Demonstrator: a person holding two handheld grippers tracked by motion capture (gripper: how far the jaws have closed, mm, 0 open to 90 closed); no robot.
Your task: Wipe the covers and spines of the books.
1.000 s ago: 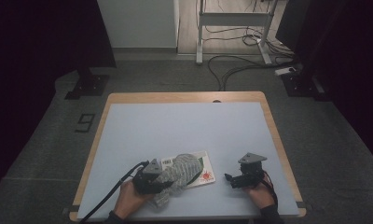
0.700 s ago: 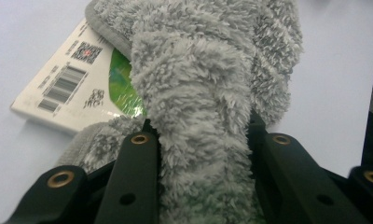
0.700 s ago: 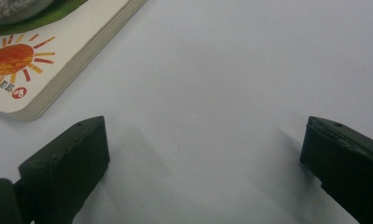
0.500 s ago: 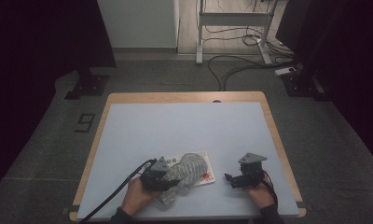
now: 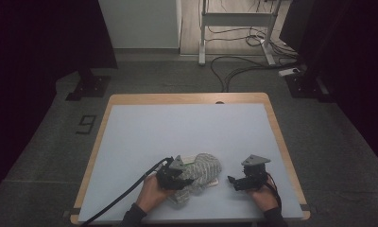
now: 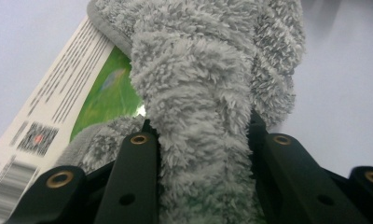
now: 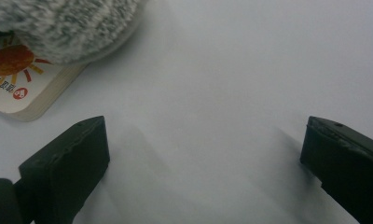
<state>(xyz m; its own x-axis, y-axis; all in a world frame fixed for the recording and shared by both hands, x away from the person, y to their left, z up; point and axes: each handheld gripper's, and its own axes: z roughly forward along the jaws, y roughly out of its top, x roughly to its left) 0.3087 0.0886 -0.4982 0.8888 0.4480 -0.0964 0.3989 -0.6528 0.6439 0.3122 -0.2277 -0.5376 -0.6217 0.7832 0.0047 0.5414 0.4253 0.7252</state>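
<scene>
Moved right: left hand-held gripper [image 5: 189,178], clamped on grey towel [image 5: 203,169] over booklet [image 6: 58,116] | right hand-held gripper [image 5: 230,181] gaping, empty, unmoved

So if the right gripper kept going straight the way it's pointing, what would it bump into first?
Probably the book lying under the fluffy grey cloth. The right gripper points left along the table toward them, jaws open, with bare table just ahead. Depth is hard to judge.

A fluffy grey-and-white flecked towel [image 6: 203,107] covers a white book with a green cover [image 6: 105,93]; an orange sun [image 7: 10,60] marks its corner.
</scene>
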